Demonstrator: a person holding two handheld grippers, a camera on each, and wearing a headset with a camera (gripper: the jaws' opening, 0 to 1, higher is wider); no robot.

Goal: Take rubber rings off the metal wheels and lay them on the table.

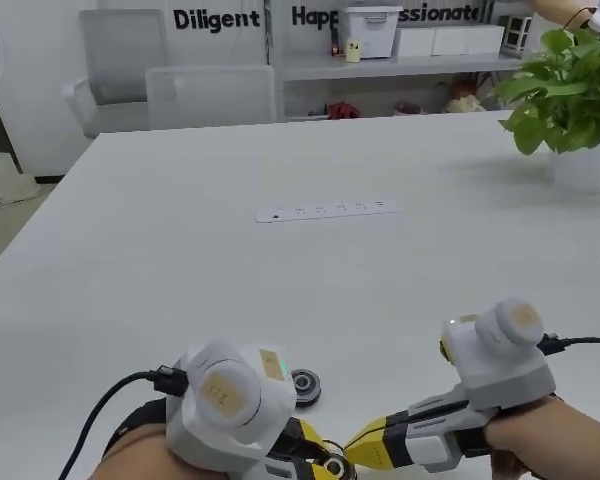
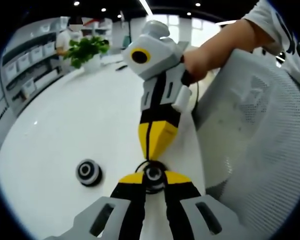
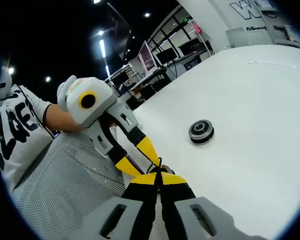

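At the near edge of a smooth white table (image 1: 280, 280), the left gripper (image 2: 151, 180) clamps its yellow-tipped jaws on a small round metal wheel (image 2: 152, 172) with a shiny hub. The right gripper (image 3: 159, 176), pointing at it head-on, has its jaws pressed together on a thin black loop, the rubber ring (image 3: 160, 164), at the wheel's rim. A second wheel (image 1: 305, 385), disc-shaped and ringed in dark rubber, lies flat on the table just beyond the left gripper. At the far right, a white pot (image 1: 587, 165) holds a leafy green plant (image 1: 565, 90). A lidded translucent box (image 1: 370, 30) sits on a shelf (image 1: 400, 65) behind; its contents cannot be made out.
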